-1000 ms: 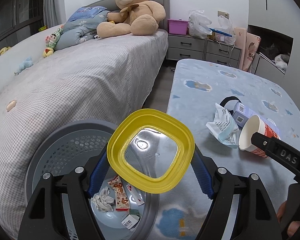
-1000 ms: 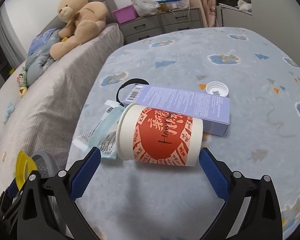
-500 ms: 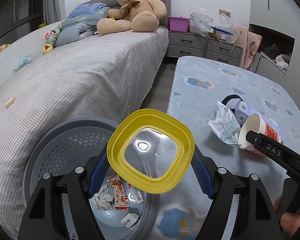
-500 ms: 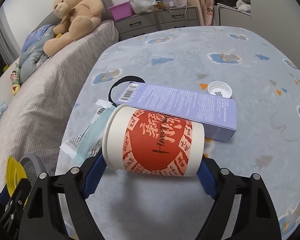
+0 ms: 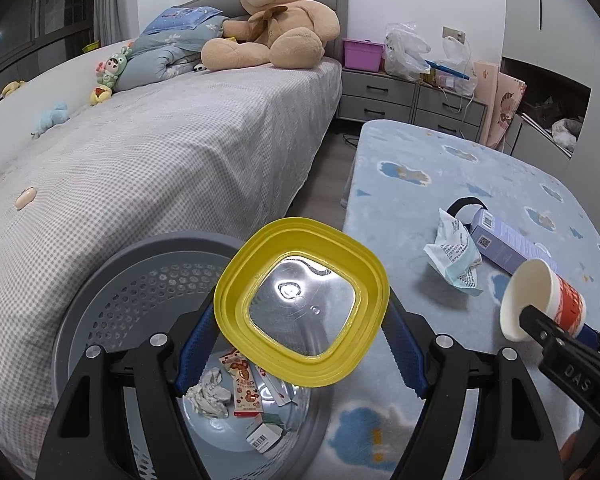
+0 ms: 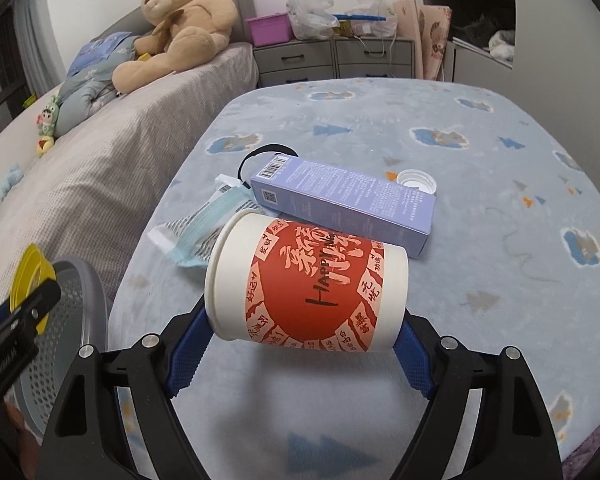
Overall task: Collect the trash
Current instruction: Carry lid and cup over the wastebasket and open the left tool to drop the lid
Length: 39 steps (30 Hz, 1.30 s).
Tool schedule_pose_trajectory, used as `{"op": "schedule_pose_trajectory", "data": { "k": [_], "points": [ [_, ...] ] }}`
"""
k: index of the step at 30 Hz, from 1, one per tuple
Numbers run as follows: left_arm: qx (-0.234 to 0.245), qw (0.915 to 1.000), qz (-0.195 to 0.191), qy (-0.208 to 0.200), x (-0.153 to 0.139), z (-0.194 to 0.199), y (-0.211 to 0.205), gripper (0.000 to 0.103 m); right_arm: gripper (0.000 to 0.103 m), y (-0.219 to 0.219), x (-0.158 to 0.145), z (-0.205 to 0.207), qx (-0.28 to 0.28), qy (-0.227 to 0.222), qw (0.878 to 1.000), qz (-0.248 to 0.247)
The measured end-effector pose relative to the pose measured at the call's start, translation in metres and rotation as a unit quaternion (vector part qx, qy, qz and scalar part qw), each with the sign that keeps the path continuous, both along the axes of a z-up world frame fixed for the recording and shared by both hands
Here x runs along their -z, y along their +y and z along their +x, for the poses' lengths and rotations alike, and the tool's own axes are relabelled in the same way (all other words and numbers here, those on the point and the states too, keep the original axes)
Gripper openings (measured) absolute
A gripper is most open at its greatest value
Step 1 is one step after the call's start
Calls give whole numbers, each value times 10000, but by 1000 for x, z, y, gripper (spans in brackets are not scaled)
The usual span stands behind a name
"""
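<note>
Left tongs [image 5: 300, 344]: closed on the yellow lid [image 5: 301, 302], gripping it by its two sides, above the basket's opening.
Right tongs [image 6: 300, 344]: clamped end to end on the paper cup [image 6: 306, 286], which lies sideways, lifted clear of the tabletop [image 6: 480, 320].
Basket [image 5: 112, 280]: grey, perforated, between bed and tabletop; a crumpled tissue [image 5: 210, 394] and snack wrappers [image 5: 246, 384] lie at its bottom.
Mask packet [image 6: 198, 232]: crumpled, on the tabletop just beyond the cup.
Purple box [image 6: 340, 202]: lying flat beside the packet, a black loop [image 6: 260, 152] behind it.
White cap [image 6: 416, 180]: by the box's far side.
Bed [image 5: 160, 160]: left of the tabletop, with a teddy bear [image 5: 272, 20] at its head.
</note>
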<state>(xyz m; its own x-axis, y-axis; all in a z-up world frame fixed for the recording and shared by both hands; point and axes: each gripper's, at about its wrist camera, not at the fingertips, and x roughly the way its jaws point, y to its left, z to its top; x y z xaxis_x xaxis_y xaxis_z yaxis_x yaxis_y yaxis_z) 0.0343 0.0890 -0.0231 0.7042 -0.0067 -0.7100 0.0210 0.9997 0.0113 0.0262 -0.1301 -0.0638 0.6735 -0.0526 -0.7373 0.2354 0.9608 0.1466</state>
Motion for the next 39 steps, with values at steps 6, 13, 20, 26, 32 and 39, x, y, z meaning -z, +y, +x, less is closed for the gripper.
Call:
{"op": "schedule_pose_trajectory", "data": {
  "k": [6,13,20,26,32,39],
  "points": [
    [-161,9998,16,-81,-2,-14,19,74,79,15,-11,-17,-221,-151,9995,-193],
    [-599,9979,61,-253,-7,-35,52,74,79,44,-23,-27,-600,-363,9971,-294],
    [-903,9954,170,-279,-4,-49,79,74,79,80,-28,-22,-1124,-517,9921,-207],
    [-1034,9943,227,-133,6,-59,97,74,79,114,-29,-17,-1655,-574,9844,-137],
    [-1139,9932,240,-12,13,-64,112,74,79,139,-29,-10,-2137,-584,9751,-65],
    [-1324,9910,162,84,16,-65,129,74,79,157,-23,-2,-2567,-525,9650,-83]
  ]
}}
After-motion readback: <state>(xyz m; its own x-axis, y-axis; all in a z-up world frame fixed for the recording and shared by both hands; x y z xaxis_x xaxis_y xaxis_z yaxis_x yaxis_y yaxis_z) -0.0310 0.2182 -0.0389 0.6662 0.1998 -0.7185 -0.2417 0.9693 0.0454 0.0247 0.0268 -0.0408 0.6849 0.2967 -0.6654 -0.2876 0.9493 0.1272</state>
